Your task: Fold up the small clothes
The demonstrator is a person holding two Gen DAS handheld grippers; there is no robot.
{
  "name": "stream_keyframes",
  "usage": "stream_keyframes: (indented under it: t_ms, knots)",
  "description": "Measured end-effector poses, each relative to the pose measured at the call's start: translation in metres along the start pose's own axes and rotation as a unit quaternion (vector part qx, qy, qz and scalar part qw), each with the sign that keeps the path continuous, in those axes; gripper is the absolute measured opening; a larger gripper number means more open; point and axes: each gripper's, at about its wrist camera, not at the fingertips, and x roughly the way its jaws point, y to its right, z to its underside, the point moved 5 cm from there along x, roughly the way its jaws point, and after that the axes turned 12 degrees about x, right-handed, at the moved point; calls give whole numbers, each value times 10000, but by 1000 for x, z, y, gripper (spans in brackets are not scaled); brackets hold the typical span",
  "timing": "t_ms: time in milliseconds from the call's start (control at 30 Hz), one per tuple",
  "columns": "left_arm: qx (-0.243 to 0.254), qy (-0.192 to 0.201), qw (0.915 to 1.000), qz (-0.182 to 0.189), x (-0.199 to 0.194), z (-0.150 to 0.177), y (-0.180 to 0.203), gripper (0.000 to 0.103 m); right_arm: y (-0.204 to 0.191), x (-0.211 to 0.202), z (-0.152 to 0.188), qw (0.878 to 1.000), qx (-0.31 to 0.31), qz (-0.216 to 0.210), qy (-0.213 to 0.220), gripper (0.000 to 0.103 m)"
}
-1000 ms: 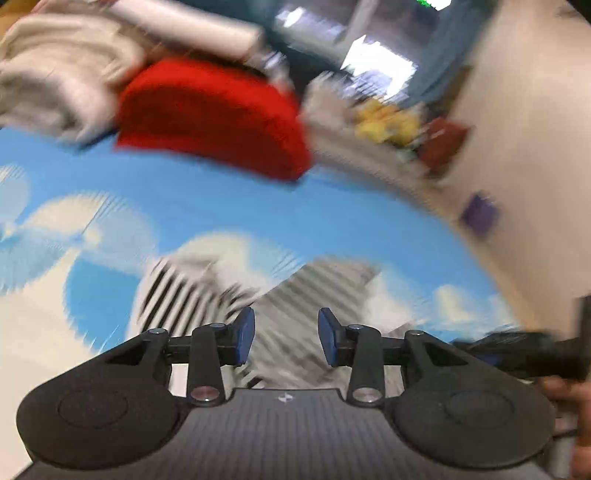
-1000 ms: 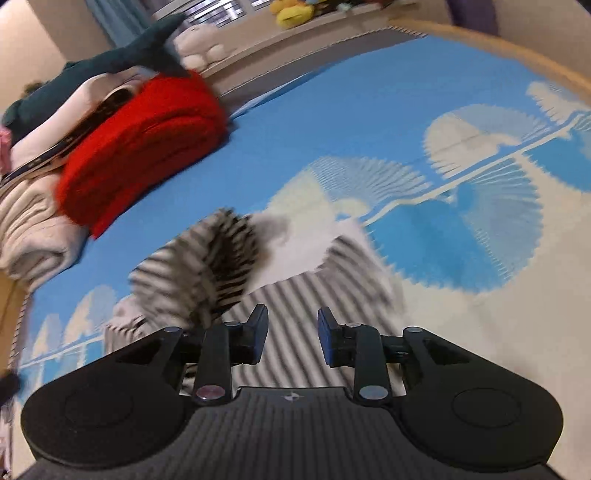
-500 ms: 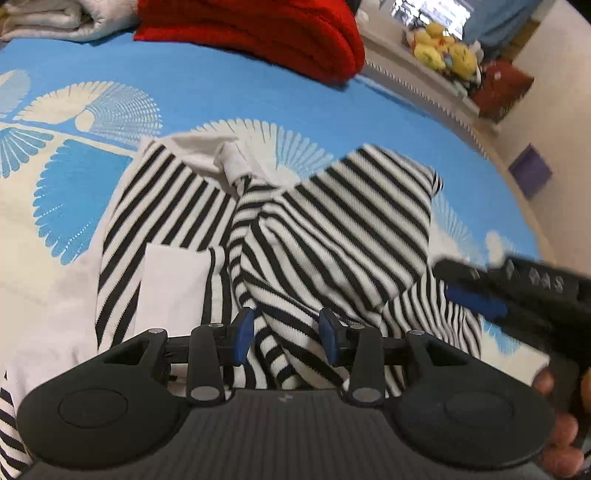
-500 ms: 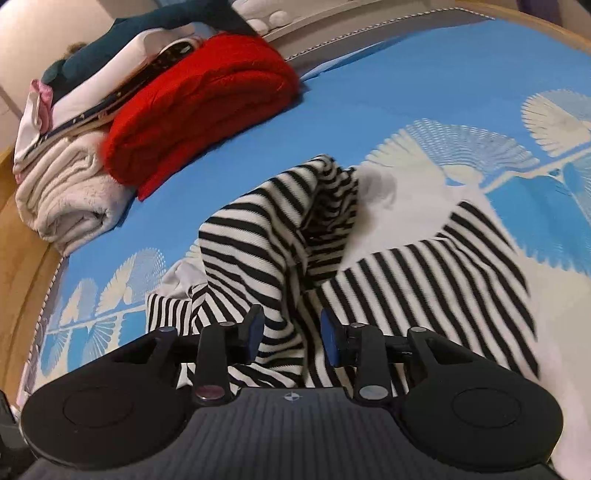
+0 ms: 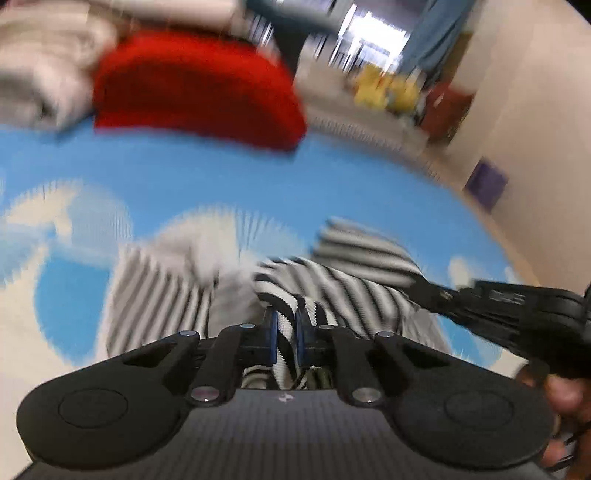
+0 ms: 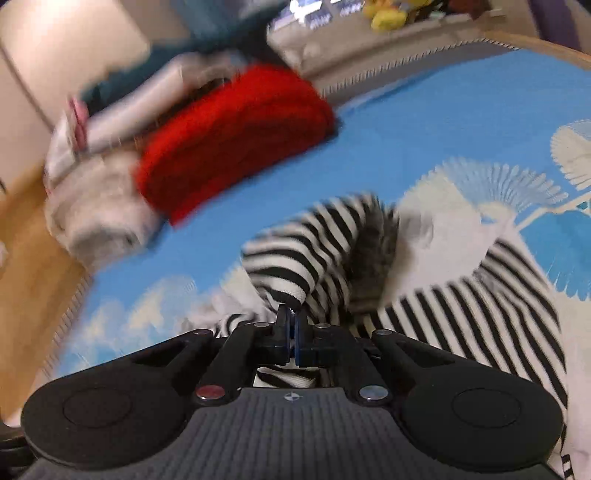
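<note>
Two grippers, one striped garment. The left gripper [image 5: 286, 334] has its blue-padded fingers [image 5: 272, 338] pinched onto a fold of the black-and-white striped garment [image 5: 343, 288]; a narrow gap between the pads is filled with cloth. The right gripper [image 6: 292, 334] is also clamped on the striped garment [image 6: 295, 266], pads nearly touching, w/ a hemmed edge bunched just above the tips. The garment lies rumpled on a blue mat [image 6: 424, 122] printed w/ pale fan shapes; one part is pulled up toward each gripper, the rest (incl. a plain white patch) spreads flat on the mat.

Behind it, one folded red knit [image 6: 236, 136] sits at the mat's far side, touching a stack of pale folded textiles [image 6: 96, 206]; exact count in that stack can't be told, too blurred. Yellow plush toys [image 6: 388, 14] sit on a far ledge, number unclear.

In the left wrist view the right gripper [image 5: 517, 314] comes in from the right edge, its tips buried in the stripes; the person's hand [image 5: 565, 398] is cut off by the frame. Both views are motion-smeared, the left more so.
</note>
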Motion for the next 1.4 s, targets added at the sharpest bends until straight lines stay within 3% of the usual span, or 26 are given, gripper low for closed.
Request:
stream_keyframes:
  t_ms: [100, 167, 233, 333, 367, 433, 500, 533, 600, 633, 667, 800, 867, 933, 967, 1000, 1033, 1067, 1133, 1200, 1267, 1300, 1333, 1400]
  knots:
    - [408, 516, 9978, 123, -23, -8, -1, 10, 0, -37, -11, 9990, 167, -388, 123, 1]
    - [548, 464, 9953, 653, -29, -5, 0, 10, 9, -50, -3, 9990, 114, -269, -337, 1]
    - [803, -16, 9888, 1260, -26, 7, 5, 11, 26, -56, 15, 9951, 47, 66, -990, 1]
    - [1217, -1291, 9685, 1745, -13, 46, 13, 16, 54, -54, 58, 9698, -378, 721, -2297, 1]
    - [1164, -1380, 9707, 1586, -13, 54, 8, 16, 60, -53, 64, 9640, -572, 981, -2406, 2]
    - [502, -1426, 9786, 1395, -10, 54, -12, 17, 71, -53, 60, 9648, -529, 1313, -2219, 6]
    - [-470, -1256, 9829, 1264, -7, 48, -37, 30, 74, -56, 39, 9761, -146, 1202, -1804, 7]
    - [-833, -1267, 9819, 1139, -4, 49, -47, 32, 74, -56, 30, 9810, 2, 1122, -1583, 11]
    - [-1202, -1571, 9764, 861, 10, 57, -55, 33, 74, -52, 17, 9864, 185, 1017, -1281, 36]
    - [-1267, -1763, 9731, 772, 17, 64, -54, 33, 75, -46, 15, 9870, 217, 1004, -1235, 40]
    - [-1317, -1928, 9695, 742, 25, 72, -52, 34, 77, -38, 16, 9863, 226, 1036, -1263, 42]
    - [-1736, -2249, 9552, 833, 46, 89, -41, 57, 94, -11, 30, 9756, 654, 1338, -1611, 42]
    - [-1829, -2330, 9516, 824, 55, 95, -34, 58, 98, -3, 36, 9708, 863, 1411, -1737, 42]
    - [-1787, -2412, 9520, 594, 61, 97, -33, 56, 100, -1, 40, 9680, 880, 1518, -1792, 42]
    - [-1728, -2445, 9530, 472, 64, 97, -31, 48, 99, 0, 41, 9678, 864, 1557, -1779, 35]
    - [-1734, -2491, 9521, 385, 68, 99, -32, 27, 99, 1, 40, 9681, 882, 1571, -1739, 20]
    - [-1766, -2514, 9510, 353, 71, 98, -33, 14, 99, 2, 39, 9682, 941, 1558, -1715, 10]
    - [-1775, -2466, 9521, 335, 71, 95, -35, 4, 98, 3, 36, 9692, 1067, 1458, -1674, 1]
    - [-1991, -1849, 9614, 434, 61, 78, -40, 3, 92, -5, 23, 9767, 1393, 922, -1347, 1]
    - [-2352, -631, 9660, 870, 38, 48, -50, 3, 79, -23, 0, 9845, 1596, 255, -688, 1]
    - [-2492, 716, 9579, 1238, 7, 25, -61, 3, 66, -52, -25, 9858, 1595, -488, 172, 1]
    - [-2502, 941, 9552, 1270, 0, 22, -66, 3, 64, -65, -34, 9831, 1585, -736, 553, 1]
    - [-2571, 915, 9539, 1251, 1, 25, -71, 3, 64, -75, -39, 9793, 1627, -884, 823, 1]
    - [-2929, 253, 9491, 1127, 16, 45, -85, 3, 73, -77, -37, 9785, 1733, -794, 783, 1]
